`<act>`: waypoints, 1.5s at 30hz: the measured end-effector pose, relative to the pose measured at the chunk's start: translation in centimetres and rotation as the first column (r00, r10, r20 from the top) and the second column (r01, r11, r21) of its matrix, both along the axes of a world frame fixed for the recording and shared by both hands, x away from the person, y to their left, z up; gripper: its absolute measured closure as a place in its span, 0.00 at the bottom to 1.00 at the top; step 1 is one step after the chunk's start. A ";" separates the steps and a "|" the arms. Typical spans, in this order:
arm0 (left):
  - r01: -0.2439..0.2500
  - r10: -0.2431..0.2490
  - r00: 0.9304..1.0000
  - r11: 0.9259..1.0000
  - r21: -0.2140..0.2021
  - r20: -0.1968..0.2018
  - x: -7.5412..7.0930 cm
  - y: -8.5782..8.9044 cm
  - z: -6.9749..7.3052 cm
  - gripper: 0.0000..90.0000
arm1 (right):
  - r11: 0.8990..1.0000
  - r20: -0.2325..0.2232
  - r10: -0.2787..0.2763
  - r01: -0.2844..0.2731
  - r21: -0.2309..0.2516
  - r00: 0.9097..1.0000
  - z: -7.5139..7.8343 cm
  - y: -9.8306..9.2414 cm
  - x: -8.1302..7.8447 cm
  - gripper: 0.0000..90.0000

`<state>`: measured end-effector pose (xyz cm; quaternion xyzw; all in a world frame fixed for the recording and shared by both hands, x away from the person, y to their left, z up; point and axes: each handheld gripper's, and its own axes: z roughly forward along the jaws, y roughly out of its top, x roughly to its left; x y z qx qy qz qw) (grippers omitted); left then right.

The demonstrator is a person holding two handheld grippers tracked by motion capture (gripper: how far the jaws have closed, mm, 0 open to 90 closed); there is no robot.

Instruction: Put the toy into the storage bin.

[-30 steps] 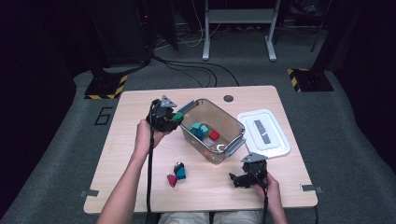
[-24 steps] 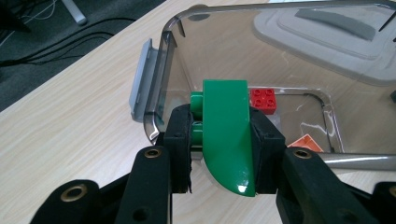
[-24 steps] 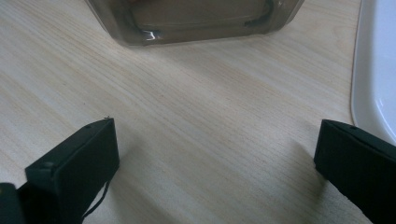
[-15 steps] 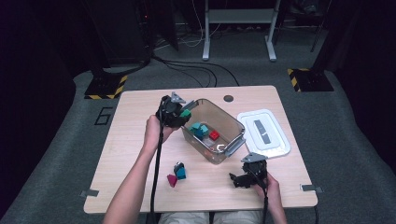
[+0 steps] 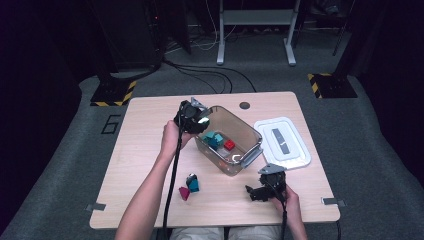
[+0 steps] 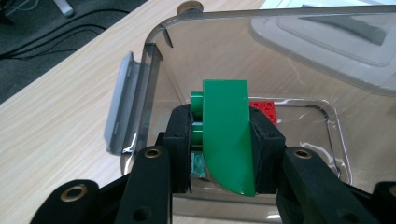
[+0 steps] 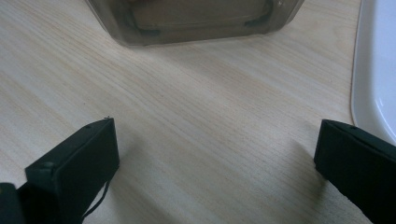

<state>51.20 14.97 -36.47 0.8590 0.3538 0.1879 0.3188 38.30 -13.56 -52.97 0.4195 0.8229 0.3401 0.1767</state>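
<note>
Green curved brick (image 6: 227, 135) sits clamped in the left hand-held gripper (image 6: 223, 140) above the clear bin (image 6: 154, 70), poised for dropping; the right hand-held gripper (image 7: 215, 154) rests wide open near the table's front edge.

The left gripper (image 5: 196, 119), arm outstretched, has its jaws clamped tight on a green piece (image 6: 227, 135); the right gripper (image 5: 261, 190) rests low, jaws spread wide.

One clear bin (image 5: 251, 141) and one white lid (image 5: 282, 144) sat on one desk (image 5: 145, 145). One green block (image 6: 228, 135) was between the left gripper's (image 5: 192, 118) jaws. Inside the bin: one red block (image 5: 229, 145), probably two teal blocks (image 5: 214, 138), hard to separate. Three loose blocks (image 5: 189, 186) lay on the desk. Two grippers total, counting the right gripper (image 5: 265, 189).
</note>
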 end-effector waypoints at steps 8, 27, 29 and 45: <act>0.005 -0.004 0.999 1.000 0.030 -0.036 1.2 -1.2 -0.8 0.73 | 1.000 0.000 0.000 0.000 0.000 1.000 0.0 0.0 0.0 0.00; -0.068 0.067 0.997 0.998 -0.008 -0.047 -0.7 1.0 -0.4 0.16 | 1.000 0.000 -0.001 0.001 0.000 1.000 0.0 0.0 0.0 0.00; -0.070 0.070 0.997 0.997 -0.011 -0.042 -1.2 1.4 -0.3 0.16 | 1.000 0.000 -0.001 0.001 0.000 1.000 0.0 0.0 0.0 0.00; -0.106 0.105 0.994 0.994 -0.036 -0.024 -4.6 4.7 -0.9 0.07 | 1.000 -0.003 -0.004 0.004 0.003 1.000 0.0 0.0 0.0 0.00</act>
